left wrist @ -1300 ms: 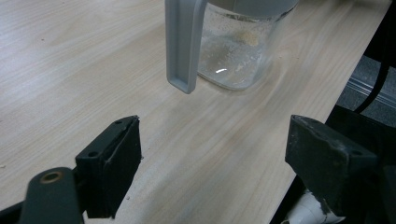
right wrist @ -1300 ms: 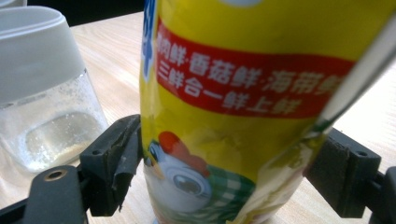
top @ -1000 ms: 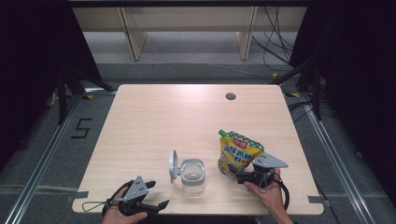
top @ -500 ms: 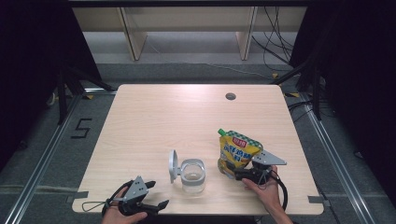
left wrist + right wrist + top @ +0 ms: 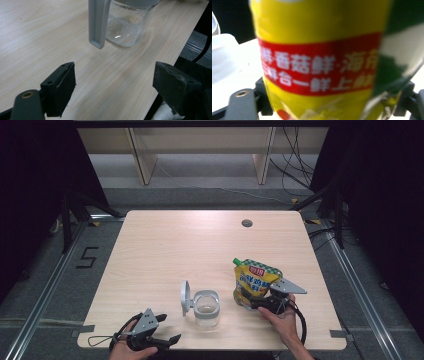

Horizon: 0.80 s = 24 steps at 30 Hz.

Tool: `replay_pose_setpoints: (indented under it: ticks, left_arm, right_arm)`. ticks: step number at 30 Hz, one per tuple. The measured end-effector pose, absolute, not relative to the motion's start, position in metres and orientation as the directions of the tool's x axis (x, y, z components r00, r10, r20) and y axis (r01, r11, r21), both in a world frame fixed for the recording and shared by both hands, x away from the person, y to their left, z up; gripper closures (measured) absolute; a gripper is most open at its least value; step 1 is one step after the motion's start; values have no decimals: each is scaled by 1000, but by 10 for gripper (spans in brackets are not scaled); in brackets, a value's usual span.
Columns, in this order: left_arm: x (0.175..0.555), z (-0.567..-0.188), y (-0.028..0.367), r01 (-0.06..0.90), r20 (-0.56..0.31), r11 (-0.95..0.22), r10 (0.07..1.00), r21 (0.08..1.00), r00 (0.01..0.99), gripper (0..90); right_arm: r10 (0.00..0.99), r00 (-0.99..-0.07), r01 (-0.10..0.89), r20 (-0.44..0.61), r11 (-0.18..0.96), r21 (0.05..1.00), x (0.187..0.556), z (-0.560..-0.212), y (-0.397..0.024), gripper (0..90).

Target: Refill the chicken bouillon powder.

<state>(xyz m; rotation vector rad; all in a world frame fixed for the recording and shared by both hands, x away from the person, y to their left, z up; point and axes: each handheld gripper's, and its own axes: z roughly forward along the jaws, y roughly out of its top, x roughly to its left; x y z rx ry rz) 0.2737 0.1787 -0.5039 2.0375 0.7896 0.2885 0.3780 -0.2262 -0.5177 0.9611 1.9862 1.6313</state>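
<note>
Yellow stand-up pouch with red band [image 5: 319, 62]: blurred, cut off at 12 and 6 o'clock.
Clear lidded plastic jar [image 5: 127, 25]: top cut off at 12 o'clock.
Pouch print [image 5: 255, 279]: too small to read.

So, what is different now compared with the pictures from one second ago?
The right gripper has just been closing its jaws around the yellow stand-up pouch with a green cap, which stands between them. The left gripper, the clear plastic jar with its grey flip lid and the pouch kept their places.

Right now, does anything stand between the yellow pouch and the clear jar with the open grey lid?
Nothing visible does. The yellow spouted pouch, between the right claw's jaws, stands right of the clear plastic jar; bare wooden table separates them, and the grey lid hangs on the jar's far side.
</note>
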Motion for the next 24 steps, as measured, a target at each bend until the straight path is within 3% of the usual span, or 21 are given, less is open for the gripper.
replay_pose_setpoints:
  ticks: [8, 24]
  left_arm:
    - [274, -502, 181, 403, -71, -415, 619, 816, 782, 180]
    - [275, -500, 185, 403, -64, -411, 630, 817, 774, 181]
  right_arm:
    - [707, -692, 277, 145, 75, 958, 375, -515, -221, 314]
    - [740, -672, 233, 2, 209, 950, 360, -495, -216, 356]
